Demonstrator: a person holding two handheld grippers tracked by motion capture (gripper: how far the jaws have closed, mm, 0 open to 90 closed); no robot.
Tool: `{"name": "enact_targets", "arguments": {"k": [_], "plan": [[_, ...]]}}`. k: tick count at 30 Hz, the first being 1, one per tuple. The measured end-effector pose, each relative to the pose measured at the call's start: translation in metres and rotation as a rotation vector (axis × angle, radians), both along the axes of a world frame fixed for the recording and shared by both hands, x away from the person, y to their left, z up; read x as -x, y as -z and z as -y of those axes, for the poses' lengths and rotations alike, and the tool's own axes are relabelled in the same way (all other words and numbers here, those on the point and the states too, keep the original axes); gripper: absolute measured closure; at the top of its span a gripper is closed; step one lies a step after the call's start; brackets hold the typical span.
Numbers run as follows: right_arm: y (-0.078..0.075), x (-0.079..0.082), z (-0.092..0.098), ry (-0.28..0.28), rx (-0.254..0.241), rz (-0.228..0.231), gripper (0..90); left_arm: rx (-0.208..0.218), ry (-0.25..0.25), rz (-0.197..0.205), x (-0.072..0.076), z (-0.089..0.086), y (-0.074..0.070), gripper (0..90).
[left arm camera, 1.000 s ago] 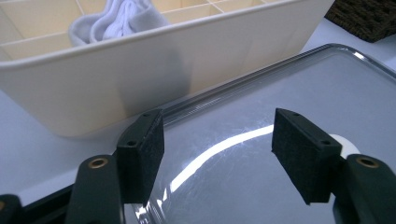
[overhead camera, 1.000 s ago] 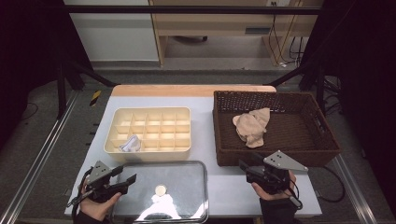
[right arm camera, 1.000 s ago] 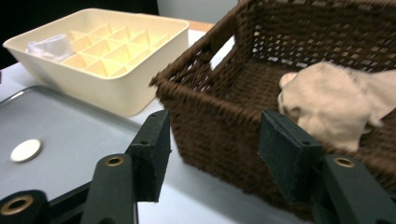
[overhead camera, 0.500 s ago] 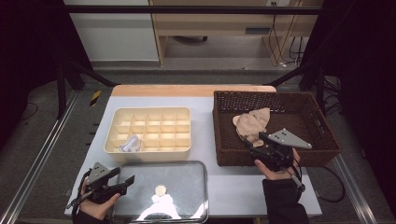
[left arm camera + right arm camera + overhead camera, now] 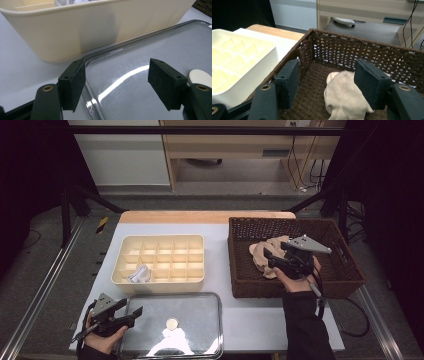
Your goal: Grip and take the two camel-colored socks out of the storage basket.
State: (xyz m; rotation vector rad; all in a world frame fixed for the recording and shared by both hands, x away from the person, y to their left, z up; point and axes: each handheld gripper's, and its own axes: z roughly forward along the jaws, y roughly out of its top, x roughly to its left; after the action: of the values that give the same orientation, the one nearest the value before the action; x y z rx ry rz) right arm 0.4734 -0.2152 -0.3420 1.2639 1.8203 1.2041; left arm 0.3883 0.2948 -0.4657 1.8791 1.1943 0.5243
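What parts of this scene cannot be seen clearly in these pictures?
- Beige cloth in the wicker basket: in the high view the right tongs cover part of it; in the right gripper view a pad hides its right side.
- White item in the compartment tray: too small in the high view; the top edge cuts it off in the left gripper view.
- Round disc on the clear lid: half hidden by the left tongs' arm.

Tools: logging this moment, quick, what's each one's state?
Left tool: open, empty, above the clear lid.
Right tool: open, empty, over the beige cloth.
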Motion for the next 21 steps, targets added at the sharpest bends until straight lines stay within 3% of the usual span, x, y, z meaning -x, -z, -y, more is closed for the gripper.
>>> {"name": "enact_targets", "arguments": {"k": [11,21], "plan": [[-0.013,-0.045,0.003,0.030,-0.001,-0.027,36.8,-0.014,0.002,-0.010,-0.002,0.000,0.003,29.2],[-0.008,-0.078,-0.001,0.060,0.058,-0.064,37.1,-0.026,0.000,-0.012,-0.002,0.000,0.004,28.7]]}}
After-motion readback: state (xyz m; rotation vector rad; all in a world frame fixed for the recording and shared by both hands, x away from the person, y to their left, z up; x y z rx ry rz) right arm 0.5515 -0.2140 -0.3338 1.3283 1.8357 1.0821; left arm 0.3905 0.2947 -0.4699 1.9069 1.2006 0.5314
